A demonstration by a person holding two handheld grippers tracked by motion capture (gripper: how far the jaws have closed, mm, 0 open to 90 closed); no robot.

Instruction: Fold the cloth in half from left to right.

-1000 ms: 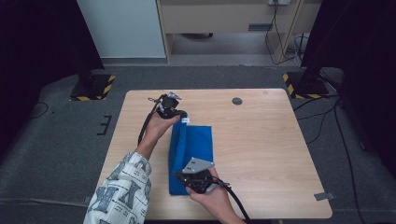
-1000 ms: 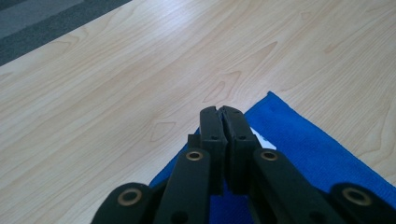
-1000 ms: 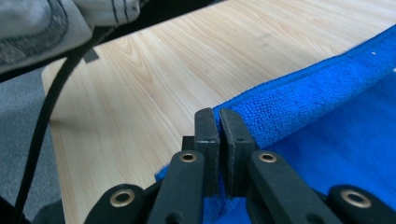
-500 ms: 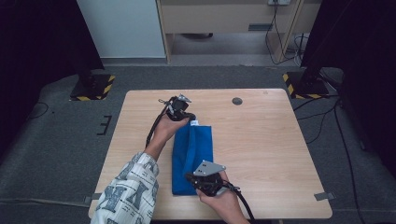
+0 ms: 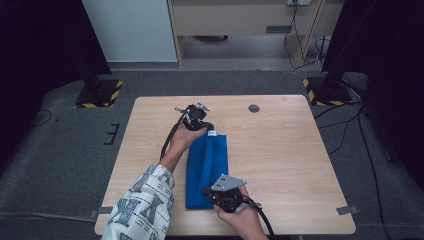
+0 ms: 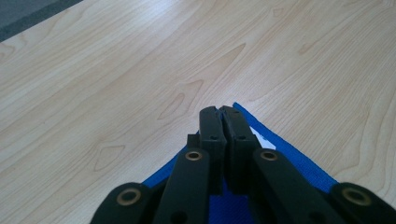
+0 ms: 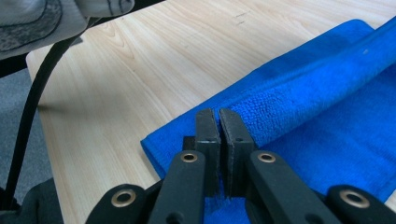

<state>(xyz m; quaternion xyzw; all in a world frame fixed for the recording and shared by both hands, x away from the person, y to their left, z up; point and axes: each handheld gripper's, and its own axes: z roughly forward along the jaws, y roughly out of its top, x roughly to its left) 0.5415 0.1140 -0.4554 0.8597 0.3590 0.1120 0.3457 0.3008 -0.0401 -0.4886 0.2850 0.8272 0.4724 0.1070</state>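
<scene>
A: Blue terry cloth, folded lengthwise — the towel [image 5: 206, 170] now lies as a narrower strip than a second ago, when it spread wider across the table [image 5: 290, 160]. Both hands have carried one long edge over onto the other.

B: So the fold looks nearly laid, I'd judge. What about the grips?

A: The left gripper [image 5: 206, 129] has its jaws pressed together on the towel's far corner, beside the white tag [image 6: 259, 138]. The right gripper [image 5: 212, 196] is clamped on the near end, with the rolled-over edge [image 7: 327, 79] running away just ahead of its jaws.

B: And the towel sits where?

A: Stretched between the two grippers, flat on the wood beneath them.

B: Any containers?

A: None on the table. Just a small dark disc [image 5: 254, 108] well off beyond the left gripper, touching nothing.
</scene>
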